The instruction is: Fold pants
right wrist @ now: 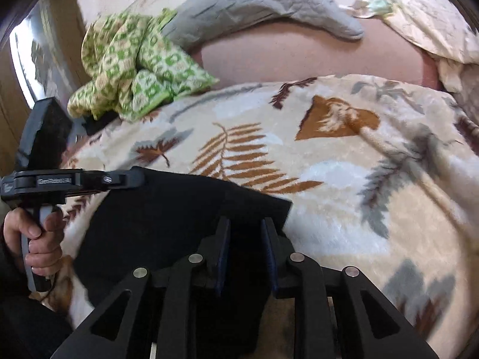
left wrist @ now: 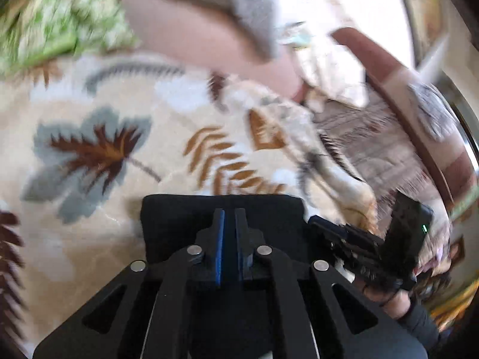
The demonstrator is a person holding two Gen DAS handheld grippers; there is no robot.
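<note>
**A:** How are the two claws seen?

**B:** In the left wrist view, the left gripper is seen clenched, its blue pads almost touching. A thin layer of black cloth may be pinched between them, but that cannot be told for certain. In the right wrist view, the right gripper is seen with a clear gap between its jaws. Black cloth lies under and between them, yet the pads are not seen pressing on it.

**A:** Where are the pants found?

**B:** The black pants are laid on a cream blanket printed with leaves, directly in front of both claws. A straight folded edge is shown ahead of the left claw. The handle of the left tool is gripped by a hand at the left of the right view.

**A:** What lies further out?

**B:** A green patterned cloth and a grey pillow are seen well beyond the pants.

**A:** What could go wrong?

**B:** It is judged that the cloth could be dragged on one side only, since just one claw is closed. The fold could be skewed or pulled open. The plush blanket could also be snagged and lifted with the pants. The left view is blurred, so the grip there should be doubted
</note>
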